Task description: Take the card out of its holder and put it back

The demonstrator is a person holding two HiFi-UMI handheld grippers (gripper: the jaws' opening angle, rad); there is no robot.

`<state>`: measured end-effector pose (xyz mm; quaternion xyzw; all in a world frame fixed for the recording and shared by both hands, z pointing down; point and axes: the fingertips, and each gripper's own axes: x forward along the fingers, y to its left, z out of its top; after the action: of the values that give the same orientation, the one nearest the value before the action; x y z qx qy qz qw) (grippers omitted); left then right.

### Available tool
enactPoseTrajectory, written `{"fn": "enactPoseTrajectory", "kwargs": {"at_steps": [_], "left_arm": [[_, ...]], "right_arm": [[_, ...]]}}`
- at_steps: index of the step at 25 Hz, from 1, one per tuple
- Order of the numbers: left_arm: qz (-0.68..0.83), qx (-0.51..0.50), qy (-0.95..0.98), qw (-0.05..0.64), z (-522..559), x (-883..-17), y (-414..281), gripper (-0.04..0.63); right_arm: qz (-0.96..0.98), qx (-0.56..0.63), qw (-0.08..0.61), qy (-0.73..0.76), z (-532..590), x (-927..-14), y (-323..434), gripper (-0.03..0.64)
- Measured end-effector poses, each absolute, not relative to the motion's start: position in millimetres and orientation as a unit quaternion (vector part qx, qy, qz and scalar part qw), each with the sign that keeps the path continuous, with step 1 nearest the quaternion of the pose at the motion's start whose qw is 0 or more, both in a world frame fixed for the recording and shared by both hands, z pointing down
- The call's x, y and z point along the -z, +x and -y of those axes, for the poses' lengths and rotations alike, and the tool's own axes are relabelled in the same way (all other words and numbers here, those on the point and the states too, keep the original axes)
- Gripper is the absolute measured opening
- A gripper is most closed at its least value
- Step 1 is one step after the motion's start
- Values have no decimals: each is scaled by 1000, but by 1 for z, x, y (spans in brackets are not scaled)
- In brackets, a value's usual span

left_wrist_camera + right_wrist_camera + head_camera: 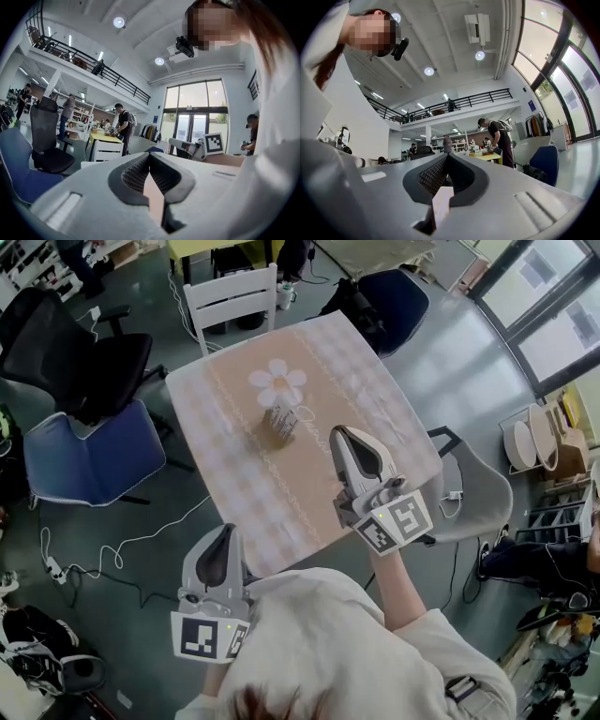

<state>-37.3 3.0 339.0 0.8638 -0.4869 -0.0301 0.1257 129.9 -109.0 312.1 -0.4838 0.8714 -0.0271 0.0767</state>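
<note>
The holder (281, 424), small, pale and upright, its contents too small to tell, stands just beyond the right gripper (340, 435). That gripper and the left gripper (225, 532) both have their jaws pressed together.

- The card holder (281, 423) stands on the table (225, 484), ahead and left of the right gripper's (339, 434) fingertips and apart from them.
- The left gripper's (225, 532) fingertips sit just off the table's near-left edge.
- A chair (234, 298) stands behind the table, well beyond both.
- An office chair (84, 352) stands far left of the fingertips.
</note>
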Motion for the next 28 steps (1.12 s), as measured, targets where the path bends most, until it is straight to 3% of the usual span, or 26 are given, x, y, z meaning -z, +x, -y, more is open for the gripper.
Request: {"fn": "enactPoseTrajectory", "kwargs": {"at_steps": [20, 28], "left_arm": [[470, 18, 877, 102, -28, -338, -30, 2], [491, 29, 862, 123, -35, -343, -38, 2]], "right_arm": [[-888, 70, 55, -451, -11, -343, 97, 0], [-892, 60, 32, -446, -22, -355, 89, 0]]}}
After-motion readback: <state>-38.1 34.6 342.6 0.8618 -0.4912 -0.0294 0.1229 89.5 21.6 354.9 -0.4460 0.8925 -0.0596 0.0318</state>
